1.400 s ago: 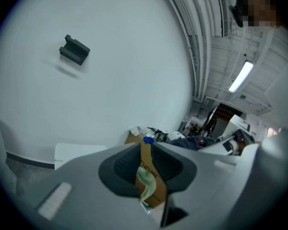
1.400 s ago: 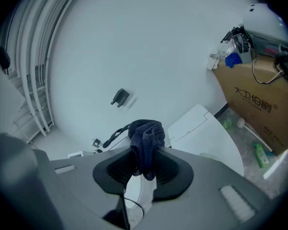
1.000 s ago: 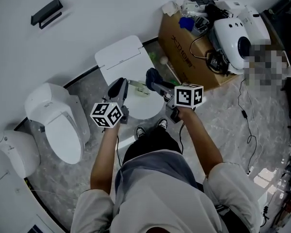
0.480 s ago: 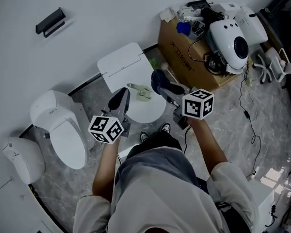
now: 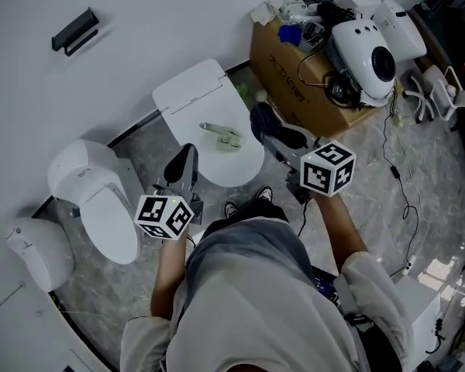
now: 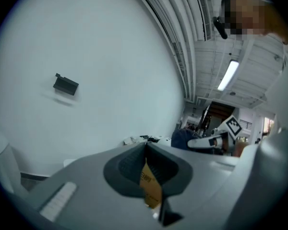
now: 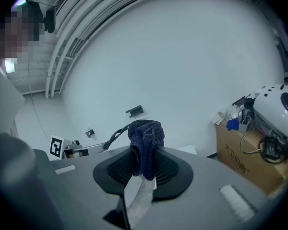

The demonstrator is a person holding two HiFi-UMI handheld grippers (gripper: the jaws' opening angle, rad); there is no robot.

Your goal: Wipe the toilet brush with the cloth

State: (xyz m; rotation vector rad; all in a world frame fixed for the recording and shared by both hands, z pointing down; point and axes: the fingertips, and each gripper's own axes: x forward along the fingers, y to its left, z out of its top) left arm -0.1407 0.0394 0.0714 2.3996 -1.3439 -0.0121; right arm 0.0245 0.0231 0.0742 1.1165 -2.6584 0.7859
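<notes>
Pinching the dark blue crumpled cloth [image 7: 145, 138] in my right gripper [image 7: 143, 166], I have a bunched wad standing proud of the jaw tips, which suits wiping. In the head view it hangs right of centre, the wad at its upper-left end just beside the right edge of the white closed toilet lid [image 5: 190, 99]. My left gripper [image 6: 145, 150] has its jaws pressed together on nothing. Only a sliver of what I take to be the brown cardboard box [image 5: 288, 70] shows through the slit below the tips. In the head view it sits left of centre, near the lid's lower-left edge. The pale green and white toilet brush [image 5: 221, 136] lies flat on the lid between the two grippers, touched by neither. Its long axis runs from upper left to lower right in the head view, thin end toward the upper left, thicker end toward the lower right and nearer the cloth. I take the thick end for the brush head, though it is too small to be sure. To do this well, I judge I should spread the left jaws and steady the thin end so the brush cannot skid on the smooth lid. Then I would lower the wad onto it and stroke along that axis, not across it, keeping the pinch firm so the cloth does not drag free. Neither gripper view shows the brush, so I would steer by the head view.
</notes>
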